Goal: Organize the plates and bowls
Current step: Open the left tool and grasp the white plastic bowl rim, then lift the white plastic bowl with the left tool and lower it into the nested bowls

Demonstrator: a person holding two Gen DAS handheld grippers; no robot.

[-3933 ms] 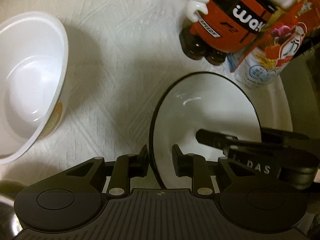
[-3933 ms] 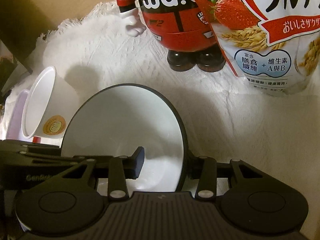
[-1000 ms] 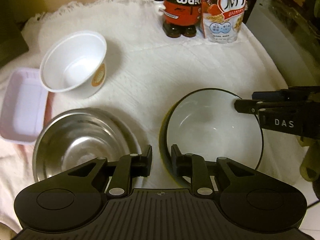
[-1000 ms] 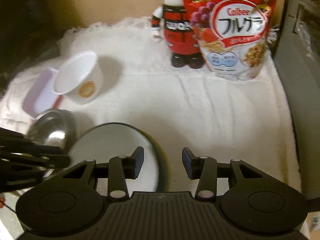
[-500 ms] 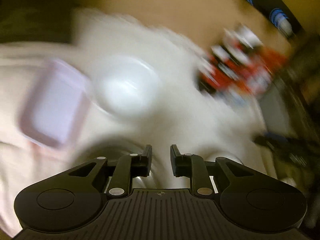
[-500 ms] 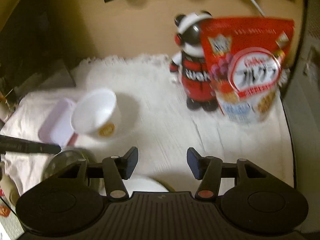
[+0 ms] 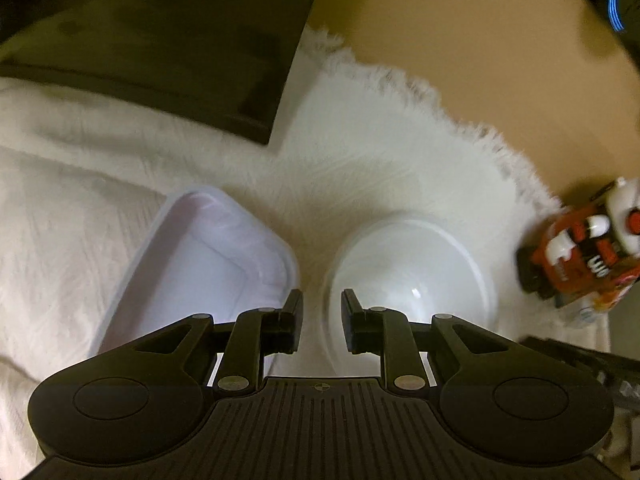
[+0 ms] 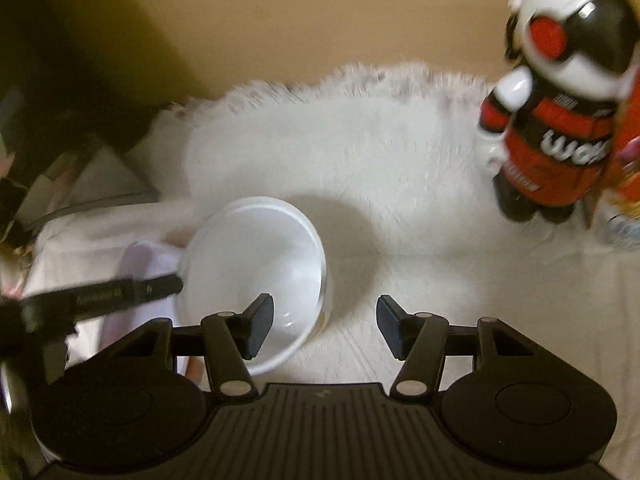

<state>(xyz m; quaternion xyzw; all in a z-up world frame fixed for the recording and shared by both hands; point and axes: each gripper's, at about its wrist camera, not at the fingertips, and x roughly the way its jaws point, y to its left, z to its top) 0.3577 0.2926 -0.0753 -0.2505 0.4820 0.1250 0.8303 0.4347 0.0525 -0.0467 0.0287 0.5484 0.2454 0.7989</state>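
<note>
A white plastic bowl [image 7: 412, 280] stands upright on the white cloth, beside a pale lilac rectangular tray [image 7: 200, 264]. My left gripper [image 7: 321, 320] hovers at the bowl's left rim with only a narrow gap between its jaws, and no pad visibly presses on anything. The right wrist view shows the same bowl [image 8: 256, 272], with one left fingertip [image 8: 168, 284] reaching its left rim. My right gripper [image 8: 326, 320] straddles the bowl's right rim, one finger over the inside and one outside. Its jaws are opening and touch nothing.
A red and black toy figure [image 8: 560, 128] stands at the back right, a cereal bag [image 8: 624, 192] beside it. A dark box [image 7: 160, 48] lies behind the tray. The fringed white cloth [image 8: 400, 152] ends at a tan wall.
Both views have swung left, away from the black-rimmed bowl and the steel bowl, onto the white bowl and tray. The left gripper has let the black-rimmed bowl go. The right jaws have widened.
</note>
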